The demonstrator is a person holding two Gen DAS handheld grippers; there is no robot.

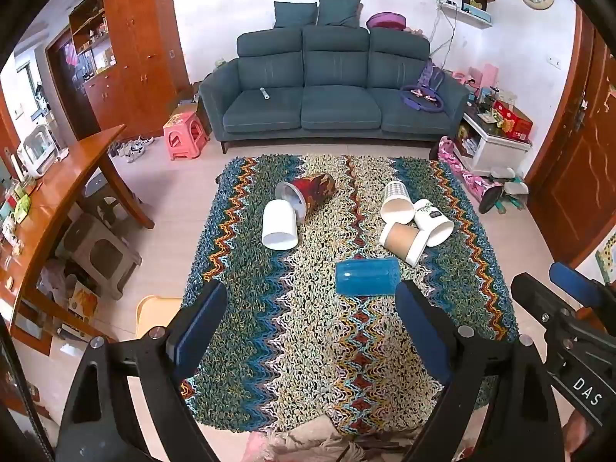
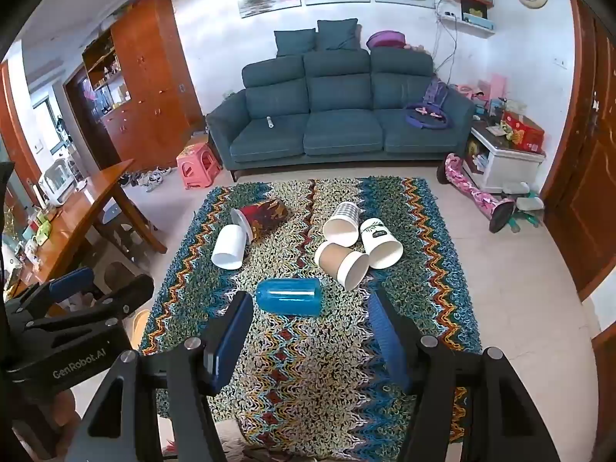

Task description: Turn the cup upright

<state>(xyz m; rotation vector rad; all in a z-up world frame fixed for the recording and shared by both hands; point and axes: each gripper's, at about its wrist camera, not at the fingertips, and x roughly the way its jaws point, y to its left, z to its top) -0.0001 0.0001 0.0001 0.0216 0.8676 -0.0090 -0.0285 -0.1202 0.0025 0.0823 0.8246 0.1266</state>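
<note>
Several cups lie on their sides on a zigzag rug (image 1: 308, 346) (image 2: 308, 365). A blue translucent cup (image 1: 365, 277) (image 2: 288, 295) lies nearest. A brown paper cup (image 1: 404, 241) (image 2: 340, 263), a checked cup (image 1: 396, 202) (image 2: 342, 223) and a leaf-print cup (image 1: 433, 221) (image 2: 380, 242) cluster at the right. A white cup (image 1: 280, 225) (image 2: 229, 247) and a red patterned cup (image 1: 308, 192) (image 2: 261, 217) lie at the left. My left gripper (image 1: 312, 308) is open and empty, hovering before the blue cup. My right gripper (image 2: 310, 315) is open and empty, just short of the blue cup.
A teal sofa (image 1: 331, 92) (image 2: 338, 115) stands behind the rug. A wooden table (image 1: 65, 192) (image 2: 77, 211) is at the left, with a pink stool (image 1: 184, 134) (image 2: 198, 165) beyond. A white cabinet (image 1: 492, 142) (image 2: 508, 161) and a door (image 2: 589, 192) are at the right.
</note>
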